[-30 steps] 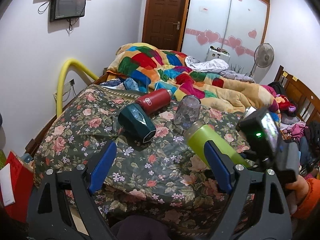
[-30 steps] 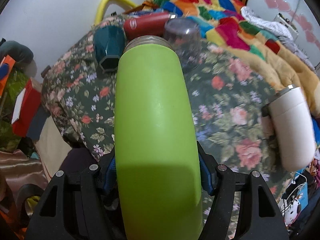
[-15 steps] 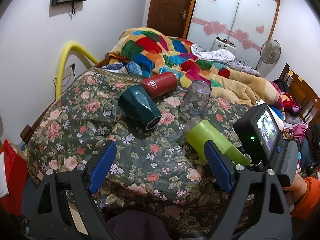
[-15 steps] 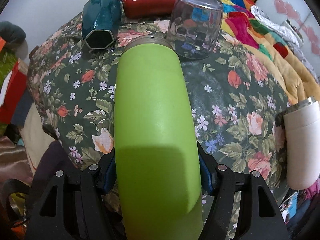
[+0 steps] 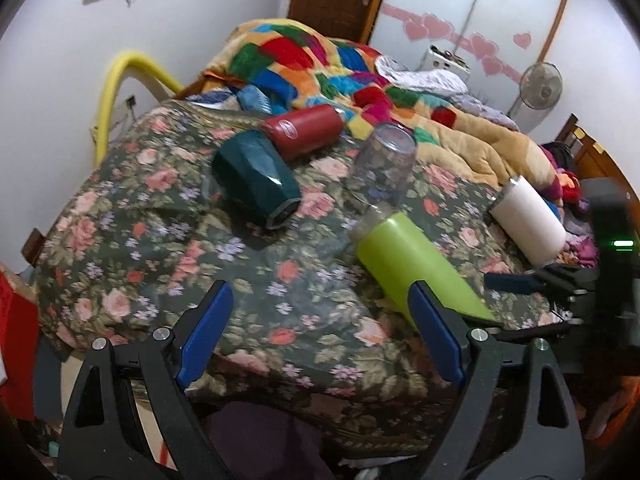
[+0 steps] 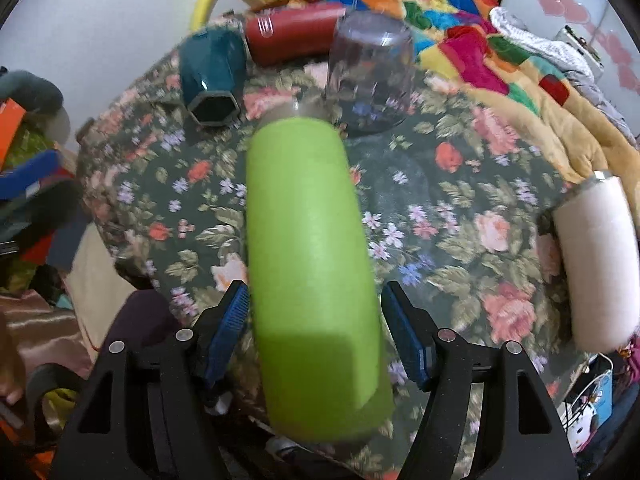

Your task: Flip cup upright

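Right tongs point(image 6: 316, 338) spread either side of lime-green cup point(image 6: 308, 248), pads just clear of its sides, cup lying on floral bedspread point(image 6: 440, 216), mouth toward upturned clear glass point(image 6: 370, 76), left tongs point(image 5: 320, 332) spread wide, holding nothing, teal cup point(image 5: 256, 184) and red flask point(image 5: 306, 130) beyond, white tumbler point(image 5: 528, 220) off right.

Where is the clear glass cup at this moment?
In the left wrist view the clear glass cup stands mouth down on the floral bedspread, right of centre. The red bottle lies to its left, the green bottle just in front.
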`<action>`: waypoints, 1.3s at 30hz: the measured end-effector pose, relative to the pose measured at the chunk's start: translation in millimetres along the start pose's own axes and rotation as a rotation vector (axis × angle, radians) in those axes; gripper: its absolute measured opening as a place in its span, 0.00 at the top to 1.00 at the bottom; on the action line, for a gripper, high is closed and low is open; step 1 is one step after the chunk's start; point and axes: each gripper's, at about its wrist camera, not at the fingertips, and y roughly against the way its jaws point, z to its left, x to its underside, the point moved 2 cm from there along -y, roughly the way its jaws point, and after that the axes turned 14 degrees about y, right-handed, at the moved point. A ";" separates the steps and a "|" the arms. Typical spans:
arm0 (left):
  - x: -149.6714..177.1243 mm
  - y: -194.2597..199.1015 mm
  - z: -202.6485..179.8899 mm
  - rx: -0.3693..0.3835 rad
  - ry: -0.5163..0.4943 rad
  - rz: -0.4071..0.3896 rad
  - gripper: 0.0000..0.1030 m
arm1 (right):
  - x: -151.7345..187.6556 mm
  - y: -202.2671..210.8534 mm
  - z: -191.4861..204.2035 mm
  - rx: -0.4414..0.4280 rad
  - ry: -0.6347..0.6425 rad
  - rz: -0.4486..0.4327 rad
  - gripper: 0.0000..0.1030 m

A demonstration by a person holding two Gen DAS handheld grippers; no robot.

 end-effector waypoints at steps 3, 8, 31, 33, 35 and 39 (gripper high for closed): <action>3.1 -16.0 -13.0 0.030 -0.007 0.080 0.14 | 12.9 34.6 -5.9 0.051 -0.018 -0.076 0.36; 9.5 -42.7 -34.8 0.097 0.006 0.234 0.14 | 35.5 88.3 -17.4 0.187 -0.063 -0.197 0.34; 9.8 -130.9 -82.0 -0.084 0.024 0.387 0.22 | 114.6 137.0 -18.9 0.295 -0.301 -0.389 0.29; 9.4 -133.1 -85.6 -0.095 0.019 0.369 0.24 | 119.9 136.6 -20.3 0.294 -0.312 -0.386 0.29; 9.7 -134.2 -92.0 -0.094 0.000 0.361 0.26 | 125.4 138.0 -23.0 0.293 -0.328 -0.385 0.29; 7.4 -128.2 -98.9 -0.092 -0.013 0.338 0.35 | 131.9 141.9 -26.8 0.294 -0.346 -0.383 0.29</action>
